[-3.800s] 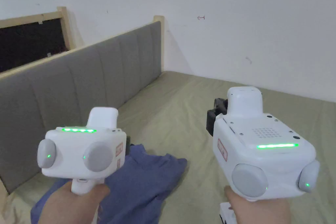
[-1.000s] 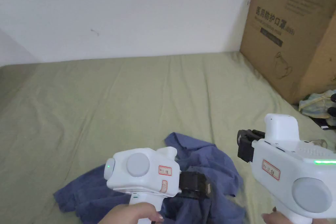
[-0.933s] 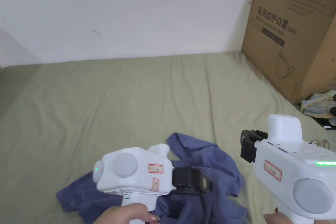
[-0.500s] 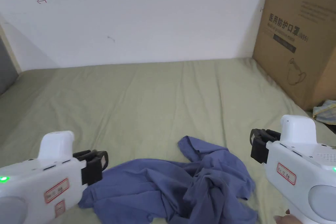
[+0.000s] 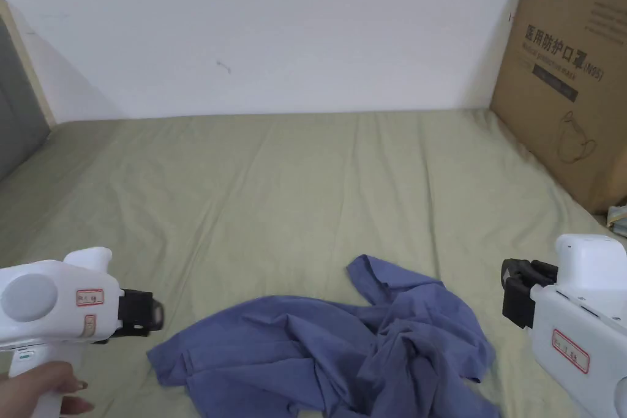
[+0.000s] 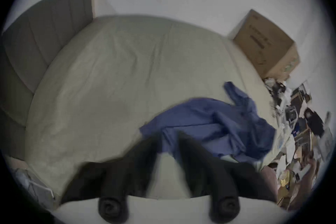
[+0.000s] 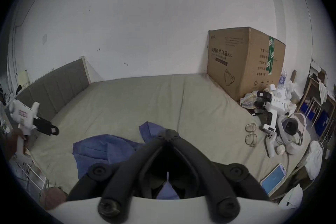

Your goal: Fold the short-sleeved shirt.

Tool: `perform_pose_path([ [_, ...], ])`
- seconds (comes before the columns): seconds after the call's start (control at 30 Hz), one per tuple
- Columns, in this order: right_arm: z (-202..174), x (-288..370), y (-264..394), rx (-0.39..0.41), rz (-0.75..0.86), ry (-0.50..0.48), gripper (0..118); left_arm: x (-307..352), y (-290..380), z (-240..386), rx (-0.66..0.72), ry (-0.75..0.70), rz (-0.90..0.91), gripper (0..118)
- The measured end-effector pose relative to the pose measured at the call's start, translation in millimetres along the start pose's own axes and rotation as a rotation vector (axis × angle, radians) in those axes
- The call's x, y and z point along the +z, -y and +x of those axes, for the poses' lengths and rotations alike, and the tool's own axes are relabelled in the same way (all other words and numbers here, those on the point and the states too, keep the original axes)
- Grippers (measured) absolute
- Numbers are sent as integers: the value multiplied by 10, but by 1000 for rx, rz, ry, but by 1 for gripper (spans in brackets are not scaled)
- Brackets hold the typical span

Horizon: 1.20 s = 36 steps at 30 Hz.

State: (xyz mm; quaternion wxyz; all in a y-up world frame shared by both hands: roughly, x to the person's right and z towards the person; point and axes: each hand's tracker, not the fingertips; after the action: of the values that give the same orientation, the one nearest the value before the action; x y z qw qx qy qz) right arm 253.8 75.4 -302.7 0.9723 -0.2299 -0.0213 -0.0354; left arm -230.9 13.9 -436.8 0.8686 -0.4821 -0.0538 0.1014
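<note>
Crumpled blue short-sleeved cotton shirt: we see it between left gripper, jaws parted, and right gripper, jaws closed, empty.

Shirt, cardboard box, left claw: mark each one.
shirt [image 5: 318,346]: head view, on the flatter spread part left of the bunched folds.
cardboard box [image 7: 243,62]: right gripper view, near the edge where its two faces meet.
left claw [image 5: 153,315]: head view, at its black tips.

- From the head we look down across the bed toward the wall.
- Our left gripper view sits low at the bed's near-left, blurred.
- Our right gripper view faces the wall; all share the shirt.
</note>
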Motion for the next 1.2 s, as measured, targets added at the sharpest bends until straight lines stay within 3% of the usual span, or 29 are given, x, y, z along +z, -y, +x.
perform_pose_path([
  [0.03, 15, -31, 16, -4, -7, 0, 0, -149, -25, -37, 24, -8, -40, 107],
  [0.07, 24, -69, 36, -8, -16, 2, 0, -316, -35, -80, 55, 3, -72, 116],
  [0.33, 101, -411, 219, -27, -104, 3, 0, -1175, -142, -52, 18, -40, -189, 113],
  [0.43, 131, -532, 281, -49, -137, -1, 0, -1424, -62, -3, -24, -89, -272, 98],
  [0.47, 134, -566, 297, -53, -144, -1, 0, -1386, -8, 107, -130, -171, -252, 90],
  [0.5, 138, -597, 312, -55, -149, -4, 0, -1315, 38, 231, -208, -170, -205, 75],
  [0.53, 142, -623, 322, -55, -152, -7, 0, -1401, -5, 120, -245, -151, -175, 51],
  [0.57, 150, -652, 334, -53, -157, -9, 0, -1331, -4, 159, -276, -117, -158, 0],
  [0.63, 188, -734, 336, -58, -170, -12, 0, -1250, -22, 185, -313, 5, -159, 0],
  [0.73, 304, -856, 294, -78, -186, -19, 0, -749, 190, 369, -291, 25, -17, 0],
  [0.87, 585, -1092, 181, -131, -210, -162, 0, -373, 204, 315, -213, 55, 59, 0],
  [0.97, 782, -1447, 116, -168, -354, -107, 0, -149, 262, 341, -196, 65, 85, 0],
  [1.0, 825, -1591, 105, -159, -418, -83, 4, -114, 280, 336, -187, 72, 86, 0],
  [1.03, 850, -1699, 112, -140, -451, -53, 28, -93, 292, 337, -178, 75, 85, 0],
  [1.07, 856, -1826, 135, -110, -473, 2, 77, -97, 276, 305, -164, 77, 82, 0],
  [1.1, 870, -1939, 162, -101, -493, -1, 86, -87, 283, 294, -149, 87, 77, 0],
  [1.2, 956, -2281, 214, -181, -609, -53, 86, -80, 304, 262, -147, 88, 90, 0],
])
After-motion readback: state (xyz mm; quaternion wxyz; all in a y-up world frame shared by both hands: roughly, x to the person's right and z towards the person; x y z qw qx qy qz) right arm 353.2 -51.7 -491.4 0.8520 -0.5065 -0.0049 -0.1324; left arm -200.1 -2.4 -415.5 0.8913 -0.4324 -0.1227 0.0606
